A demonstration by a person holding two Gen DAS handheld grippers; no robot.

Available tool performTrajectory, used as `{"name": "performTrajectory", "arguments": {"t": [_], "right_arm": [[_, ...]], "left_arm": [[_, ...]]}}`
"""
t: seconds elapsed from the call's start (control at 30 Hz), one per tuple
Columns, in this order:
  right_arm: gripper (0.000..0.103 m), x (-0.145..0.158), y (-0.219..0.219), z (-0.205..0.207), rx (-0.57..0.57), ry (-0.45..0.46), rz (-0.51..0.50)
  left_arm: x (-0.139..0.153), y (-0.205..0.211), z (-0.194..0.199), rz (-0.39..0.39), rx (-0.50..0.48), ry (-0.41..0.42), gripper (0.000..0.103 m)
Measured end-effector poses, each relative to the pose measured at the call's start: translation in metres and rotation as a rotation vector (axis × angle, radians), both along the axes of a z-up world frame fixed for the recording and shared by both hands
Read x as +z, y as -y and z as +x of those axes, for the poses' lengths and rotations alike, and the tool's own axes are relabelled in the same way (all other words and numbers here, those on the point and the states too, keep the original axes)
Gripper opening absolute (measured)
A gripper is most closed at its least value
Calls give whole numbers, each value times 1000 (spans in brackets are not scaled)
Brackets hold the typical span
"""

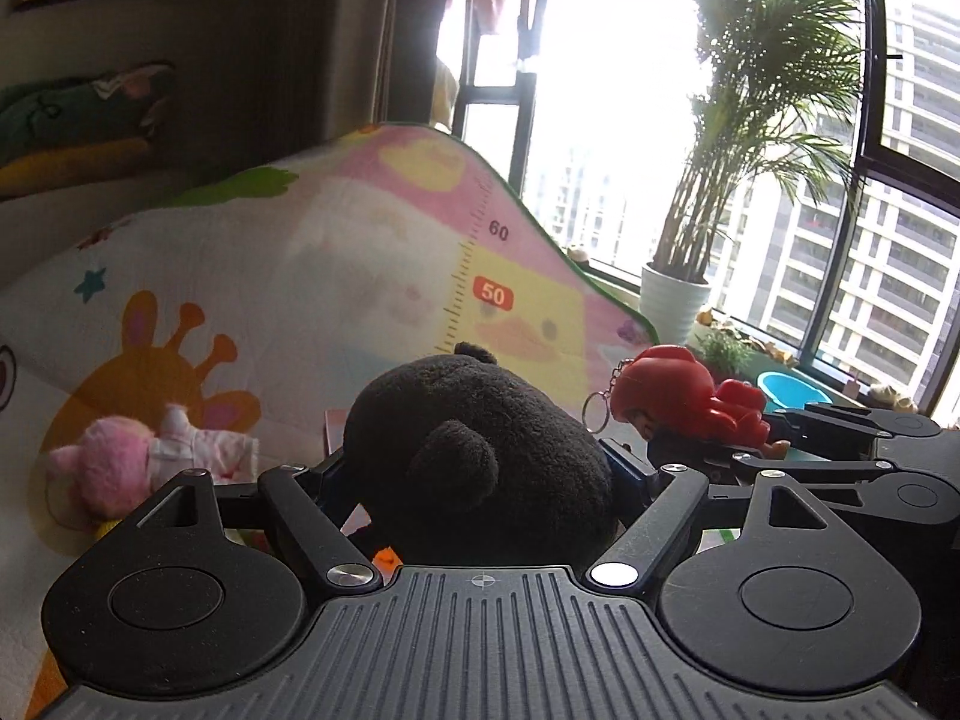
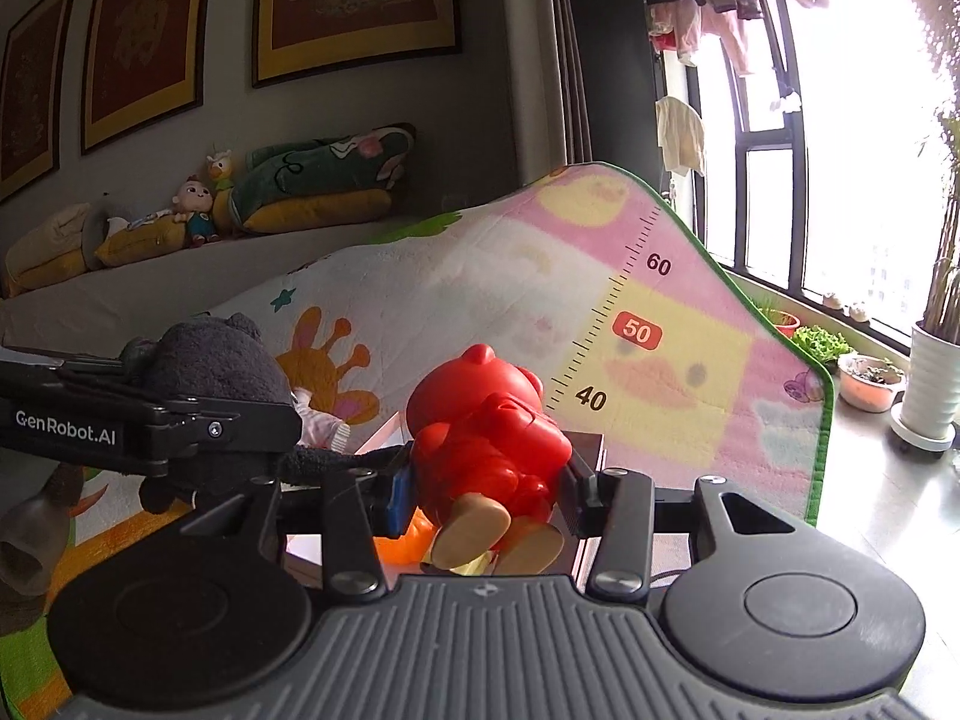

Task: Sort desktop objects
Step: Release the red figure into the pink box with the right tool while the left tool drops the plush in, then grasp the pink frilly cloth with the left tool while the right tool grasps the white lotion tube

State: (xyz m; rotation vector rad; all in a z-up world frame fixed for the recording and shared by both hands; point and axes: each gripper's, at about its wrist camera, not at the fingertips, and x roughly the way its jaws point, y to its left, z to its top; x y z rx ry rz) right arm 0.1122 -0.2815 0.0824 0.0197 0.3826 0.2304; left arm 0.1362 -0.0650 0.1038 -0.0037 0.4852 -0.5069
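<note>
A bright room with a tall window; a cartoon play mat [image 2: 480,312] covers the surface below. The left gripper [image 1: 480,474] fingers clamp a black plush toy [image 1: 480,450]. The right gripper [image 2: 486,480] fingers grip a red toy figure [image 2: 492,438]. Both toys are carried clear of the mat. Judged step: transport. Next comes finding each toy's proper place; none is identifiable here.

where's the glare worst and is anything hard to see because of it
Left wrist view: the window is blown out white, washing out the tall green potted palm and leaving the fuzzy black plush toy a detail-less silhouette. Right wrist view: glare only at the right edge; the glossy red plastic figurine is clear.
</note>
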Motion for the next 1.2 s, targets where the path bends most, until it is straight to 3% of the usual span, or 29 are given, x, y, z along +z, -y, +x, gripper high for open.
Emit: {"name": "performTrajectory", "arguments": {"t": [0.2, 0.5, 0.83, 1.2], "right_arm": [[45, -12, -9, 52, -6, -58, -31], [46, -47, -14, 106, -29, -145, -76], [52, -51, -21, 111, -38, -143, -89], [52, -41, -74, 99, 87, -130, -138]], "left_arm": [[-10, 4, 56, 0, 2, -61, 84], [-50, 8, 111, 48, 0, -161, 86], [-53, -17, 119, 0, 18, -156, 93], [-73, -93, 100, 83, 132, -116, 94]]}}
